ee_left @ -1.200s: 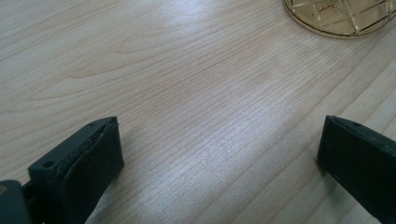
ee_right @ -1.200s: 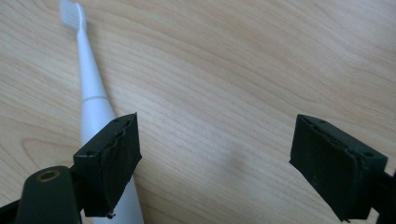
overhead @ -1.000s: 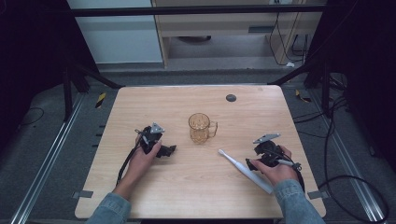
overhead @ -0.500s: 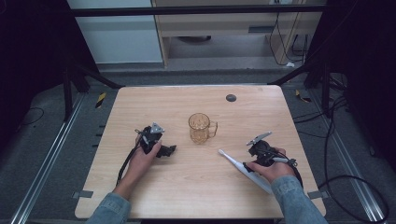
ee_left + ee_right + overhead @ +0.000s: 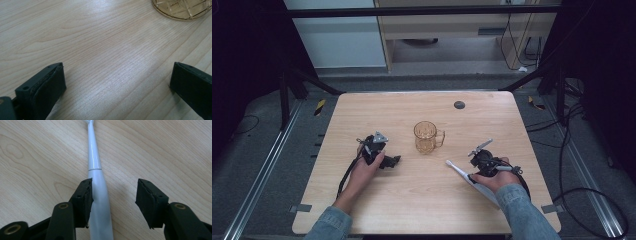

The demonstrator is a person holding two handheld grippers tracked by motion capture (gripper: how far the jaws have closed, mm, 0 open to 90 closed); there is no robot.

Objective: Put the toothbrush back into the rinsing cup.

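A white electric toothbrush (image 5: 458, 169) lies flat on the wooden table (image 5: 412, 210), right of centre, with its head toward the mug. My right gripper (image 5: 475, 170) sits low over its handle. In the right gripper view the toothbrush (image 5: 96, 177) runs between the jaws of my right gripper (image 5: 115, 186), against the left pad, with a gap to the right pad. These jaws have just been closing. An amber glass mug (image 5: 427, 137) stands mid-table. My left gripper (image 5: 393, 161) rests left of it, and in its own view my left gripper (image 5: 117, 75) is open over bare wood with the mug's base (image 5: 182, 8) beyond.
A small dark round disc (image 5: 459, 104) lies near the table's far edge. Cables (image 5: 582, 200) run over the dark floor to the right. A cabinet (image 5: 447, 25) stands beyond the table.
My right gripper has shifted a little left over the toothbrush handle and its jaws have narrowed around it. The left hand, the mug and the toothbrush have stayed put.
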